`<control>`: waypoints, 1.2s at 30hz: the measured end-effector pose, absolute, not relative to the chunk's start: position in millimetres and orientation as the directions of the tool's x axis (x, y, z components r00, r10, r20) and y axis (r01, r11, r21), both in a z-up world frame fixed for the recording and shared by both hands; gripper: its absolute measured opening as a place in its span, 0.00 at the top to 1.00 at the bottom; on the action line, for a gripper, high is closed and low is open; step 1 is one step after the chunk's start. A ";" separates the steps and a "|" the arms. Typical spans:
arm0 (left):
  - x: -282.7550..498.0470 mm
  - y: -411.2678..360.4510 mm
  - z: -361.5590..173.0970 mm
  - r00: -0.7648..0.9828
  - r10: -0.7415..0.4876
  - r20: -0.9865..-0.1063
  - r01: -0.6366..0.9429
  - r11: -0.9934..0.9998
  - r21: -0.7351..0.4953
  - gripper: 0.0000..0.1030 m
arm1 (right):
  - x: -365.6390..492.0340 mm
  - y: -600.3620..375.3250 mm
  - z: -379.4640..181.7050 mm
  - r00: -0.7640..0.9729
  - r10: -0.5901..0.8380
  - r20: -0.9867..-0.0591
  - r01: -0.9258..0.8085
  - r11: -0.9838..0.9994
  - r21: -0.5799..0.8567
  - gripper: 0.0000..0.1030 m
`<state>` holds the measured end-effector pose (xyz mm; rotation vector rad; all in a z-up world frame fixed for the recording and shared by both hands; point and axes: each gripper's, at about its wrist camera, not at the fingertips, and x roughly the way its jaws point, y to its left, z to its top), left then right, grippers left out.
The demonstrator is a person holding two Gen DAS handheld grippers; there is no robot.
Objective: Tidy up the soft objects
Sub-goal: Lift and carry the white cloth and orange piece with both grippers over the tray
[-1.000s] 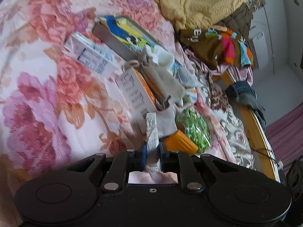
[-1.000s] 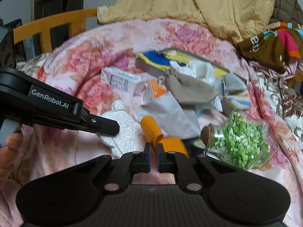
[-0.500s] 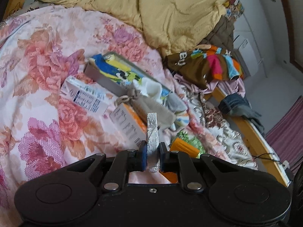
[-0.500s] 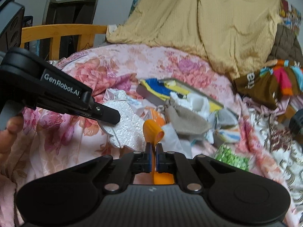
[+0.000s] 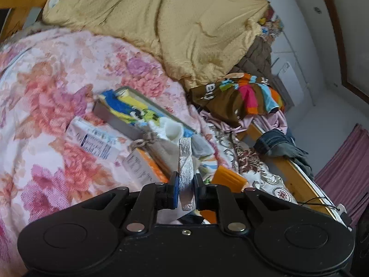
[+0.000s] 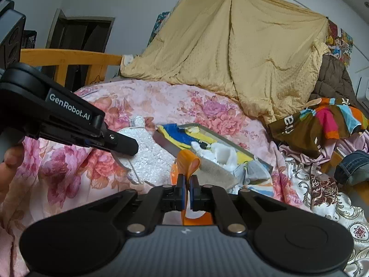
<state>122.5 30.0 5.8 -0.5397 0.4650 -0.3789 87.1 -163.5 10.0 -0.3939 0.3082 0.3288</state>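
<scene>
You are in the carrying step: each hand has a soft thing lifted clear of the pink floral quilt (image 6: 161, 101), and neither is put down yet.

Your left gripper (image 5: 186, 185) has its fingers (image 5: 174, 184) drawn narrow onto the flat white glittery foam cut-out (image 5: 185, 161). In the left wrist view you see it edge-on, its long axis running straight ahead out of the fingers and slightly upward. In the right wrist view the same foam cut-out (image 6: 150, 159) shows its broad face, with a narrow neck-like top pointing up and away from you and the wide end low, nearest you, just left of the shallow grey tray (image 6: 233, 145) full of yellow and blue cloth.

Your right gripper (image 6: 187, 187) has its fingers (image 6: 181, 185) closed almost together on the thin orange rubbery strip (image 6: 188, 161). It stands nearly upright out of the fingers, its top curled over into a loop, and the rest hangs down below them. It sits just in front of the grey tray's near end.

My guess is that the tray is where the soft things go, since white foam and a beige drawstring pouch (image 5: 159, 145) already lie at its near end. The next move then calls for bringing both hands forward over the tray and lowering before letting go. Lay the foam cut-out flat, long axis along the tray, so it does not stand on edge. The orange strip will flop as released, so set it low.
</scene>
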 end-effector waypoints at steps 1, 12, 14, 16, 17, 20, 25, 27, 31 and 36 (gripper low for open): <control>121.2 28.1 7.5 0.832 -0.458 -0.312 0.232 0.799 -0.555 0.87 | 86.4 -164.2 11.1 0.906 0.250 -0.343 -0.364 0.873 -0.324 0.96; 138.4 25.5 20.4 0.835 -0.460 -0.303 0.256 0.811 -0.526 0.87 | 103.7 -176.8 26.8 0.922 0.247 -0.299 -0.342 0.881 -0.326 0.96; 150.7 22.7 28.7 0.842 -0.455 -0.289 0.281 0.828 -0.486 0.87 | 113.2 -175.5 30.6 0.919 0.259 -0.298 -0.356 0.870 -0.341 0.96; 164.7 23.7 34.2 0.849 -0.451 -0.276 0.282 0.827 -0.486 0.87 | 123.3 -173.4 33.0 0.921 0.268 -0.283 -0.362 0.855 -0.370 0.96; 171.5 24.1 36.2 0.853 -0.446 -0.272 0.277 0.827 -0.489 0.87 | 128.5 -172.5 33.7 0.922 0.270 -0.277 -0.364 0.850 -0.382 0.96; 196.5 24.4 40.3 0.861 -0.431 -0.272 0.261 0.831 -0.492 0.87 | 151.8 -173.3 35.8 0.927 0.271 -0.260 -0.358 0.846 -0.395 0.96; 248.4 18.6 42.4 0.855 -0.430 -0.290 0.260 0.839 -0.478 0.87 | 202.3 -183.7 39.7 0.940 0.241 -0.242 -0.317 0.880 -0.354 0.96; 271.3 12.9 41.9 0.845 -0.442 -0.303 0.271 0.840 -0.470 0.87 | 225.8 -190.1 40.7 0.943 0.219 -0.249 -0.292 0.905 -0.310 0.96; 310.5 -4.5 39.9 0.820 -0.463 -0.336 0.295 0.846 -0.445 0.87 | 263.4 -208.2 40.7 0.946 0.183 -0.268 -0.251 0.937 -0.243 0.96; 351.3 -32.2 29.6 0.799 -0.457 -0.390 0.301 0.867 -0.398 0.87 | 294.6 -234.7 30.0 0.935 0.147 -0.322 -0.204 0.968 -0.150 0.96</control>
